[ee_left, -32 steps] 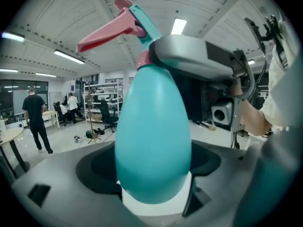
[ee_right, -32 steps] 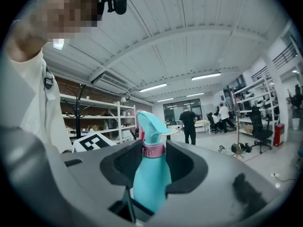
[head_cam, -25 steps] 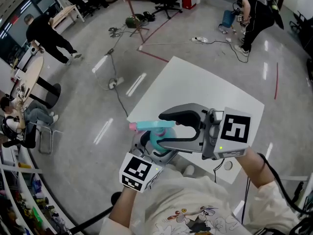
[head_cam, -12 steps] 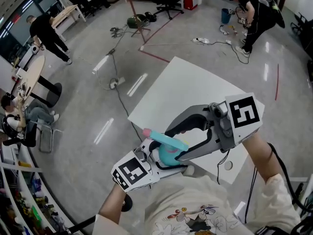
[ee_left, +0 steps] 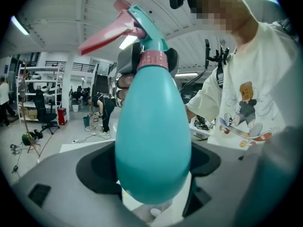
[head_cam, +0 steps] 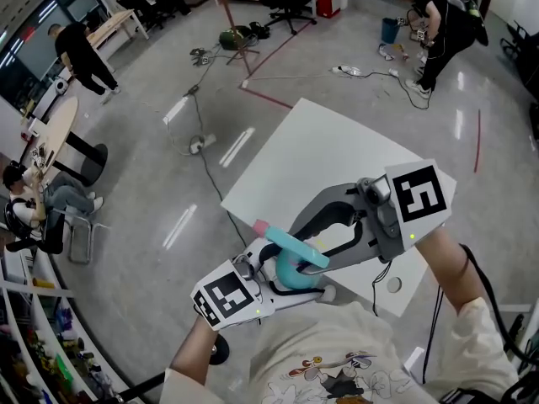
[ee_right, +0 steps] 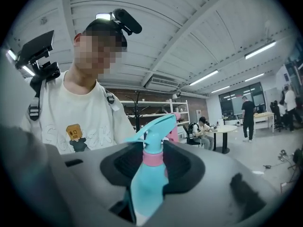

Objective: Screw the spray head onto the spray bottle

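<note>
**Teal spray bottle held between two handheld grippers beside a white table**

In the head view, a teal spray bottle point(head_cam: 290, 274) is seen at the lower centre of the frame. It is held in the air by the lower-left edge of a white table point(head_cam: 337, 154). The bottle's rounded body is clamped between the wide-set jaws of the left gripper point(head_cam: 268, 278), which enters from the lower left. The spray head point(head_cam: 290, 244) is seated on the bottle's neck. Its pink collar point(ee_left: 152, 60) and pink trigger point(ee_left: 106, 32) are shown clearly in the left gripper view. The right gripper point(head_cam: 313, 257) is brought in from the right of the frame. Its jaws have just been closing and are pressed on the spray head at the collar, as shown in the right gripper view. The bottle is tilted, with the spray head pointed toward the upper left. A grey floor point(head_cam: 152, 183) crossed by cables point(head_cam: 202, 141) is seen around the table
</note>
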### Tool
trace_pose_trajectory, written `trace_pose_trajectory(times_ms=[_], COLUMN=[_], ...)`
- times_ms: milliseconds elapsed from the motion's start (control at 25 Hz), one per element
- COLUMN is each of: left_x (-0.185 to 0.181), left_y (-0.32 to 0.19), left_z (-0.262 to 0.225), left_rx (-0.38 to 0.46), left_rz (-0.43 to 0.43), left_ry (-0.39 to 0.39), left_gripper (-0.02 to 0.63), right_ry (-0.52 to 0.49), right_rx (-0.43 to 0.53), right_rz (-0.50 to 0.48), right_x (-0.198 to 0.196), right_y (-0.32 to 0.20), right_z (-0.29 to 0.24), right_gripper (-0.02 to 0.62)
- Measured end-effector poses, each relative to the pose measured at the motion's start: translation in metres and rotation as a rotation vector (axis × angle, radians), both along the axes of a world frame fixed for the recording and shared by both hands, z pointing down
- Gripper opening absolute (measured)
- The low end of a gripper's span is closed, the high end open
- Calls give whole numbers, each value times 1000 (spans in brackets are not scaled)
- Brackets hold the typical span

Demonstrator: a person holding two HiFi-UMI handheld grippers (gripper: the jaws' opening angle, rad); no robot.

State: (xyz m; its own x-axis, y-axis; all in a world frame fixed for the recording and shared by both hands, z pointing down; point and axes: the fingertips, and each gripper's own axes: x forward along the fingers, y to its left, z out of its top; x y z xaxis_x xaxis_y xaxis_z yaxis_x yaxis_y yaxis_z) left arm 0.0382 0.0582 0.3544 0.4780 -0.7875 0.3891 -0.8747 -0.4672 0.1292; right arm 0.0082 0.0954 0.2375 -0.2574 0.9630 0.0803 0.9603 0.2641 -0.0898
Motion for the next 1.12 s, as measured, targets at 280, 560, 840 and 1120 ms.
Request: trace_pose_trajectory(times_ms=[280,560,840,1120], left_x=[-46,-88,-110,-106], left_y=[-19,-32,-37,-30], left_z=[5,14,4,8], left_rx=[-4,10,29,30], left_rz=[-313,-675,-856,-824], left_ry=[-97,-232,-285,-259], left_gripper=[425,425,425,425], right_ry=[-12,-69,-69,-33], right_rx=[39,155,135,64], right_rz=[217,509,778,809], right_x=[-33,-56,-72,-69], right_y=[-23,-30,-41,-31], right_z=[8,17,8,11], right_gripper=[133,133,133,148])
